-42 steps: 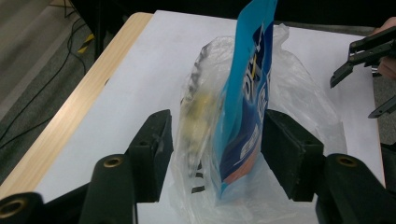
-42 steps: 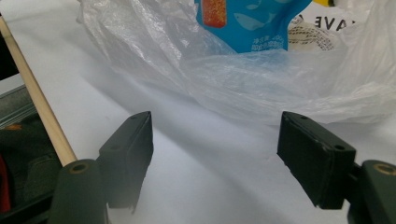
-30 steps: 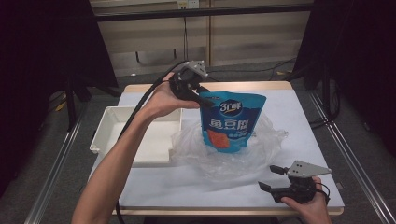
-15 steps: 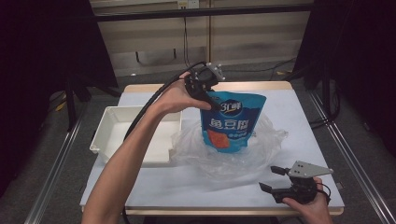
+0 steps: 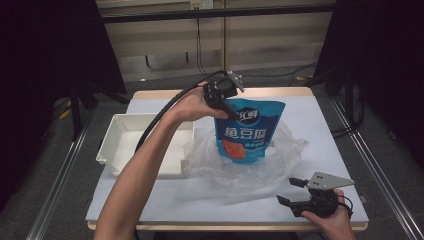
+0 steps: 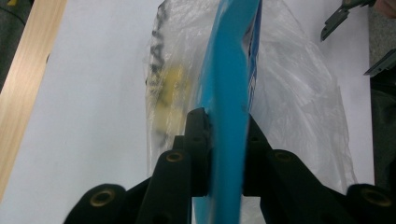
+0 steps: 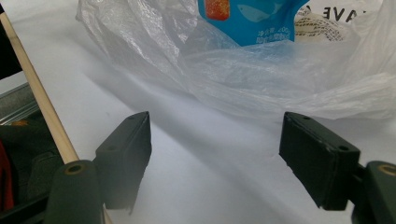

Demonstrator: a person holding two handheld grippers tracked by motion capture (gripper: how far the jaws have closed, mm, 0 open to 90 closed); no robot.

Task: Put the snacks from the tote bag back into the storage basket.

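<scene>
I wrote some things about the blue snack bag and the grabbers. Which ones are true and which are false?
1. The left gripper is shut on the top edge of the blue printed foil pouch. True; its jaws have just been closing.
2. The blue pouch lies flat inside the white plastic tray. False; it stands upright in the crumpled clear plastic bag, beside the tray.
3. The right gripper is open with nothing between its jaws. True.
4. The right gripper pinches the clear bag. False; it rests apart from it, near the table's front edge.

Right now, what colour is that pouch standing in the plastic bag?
Blue pouch, white lettering; high view.
</scene>
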